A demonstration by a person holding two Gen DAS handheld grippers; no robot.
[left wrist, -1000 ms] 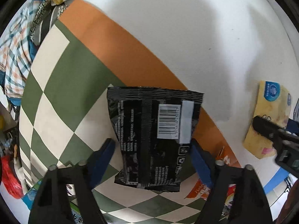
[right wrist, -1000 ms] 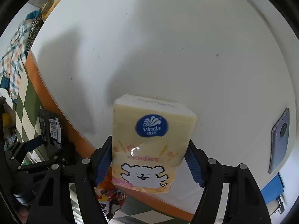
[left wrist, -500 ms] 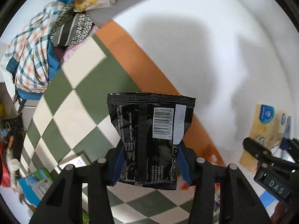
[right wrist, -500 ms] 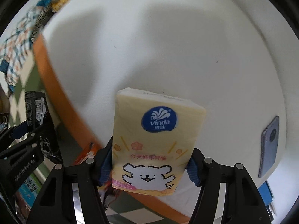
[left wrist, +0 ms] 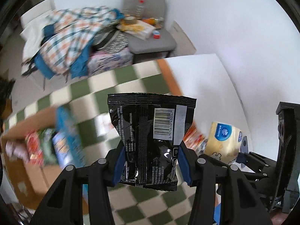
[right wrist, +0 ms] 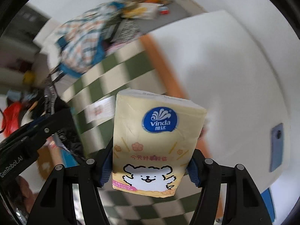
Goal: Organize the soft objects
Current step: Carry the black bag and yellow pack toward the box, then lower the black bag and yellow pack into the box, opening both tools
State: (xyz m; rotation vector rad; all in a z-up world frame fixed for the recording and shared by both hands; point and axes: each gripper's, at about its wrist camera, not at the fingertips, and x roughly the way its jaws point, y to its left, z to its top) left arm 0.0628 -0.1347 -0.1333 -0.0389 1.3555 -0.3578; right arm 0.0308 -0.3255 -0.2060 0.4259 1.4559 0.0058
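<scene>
Left wrist — green-checked floor (left wrist: pixel 131 78), cardboard box (left wrist: pixel 31 178)

cardboard box (left wrist: pixel 24 168) — contents blurred | phone (right wrist: pixel 277 146) — details unreadable

One snack bag (left wrist: pixel 150 140), one tissue pack (right wrist: pixel 155 146)

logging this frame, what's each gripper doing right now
Left gripper: closed on the black snack bag.
Right gripper: closed on the yellow tissue pack.
</scene>
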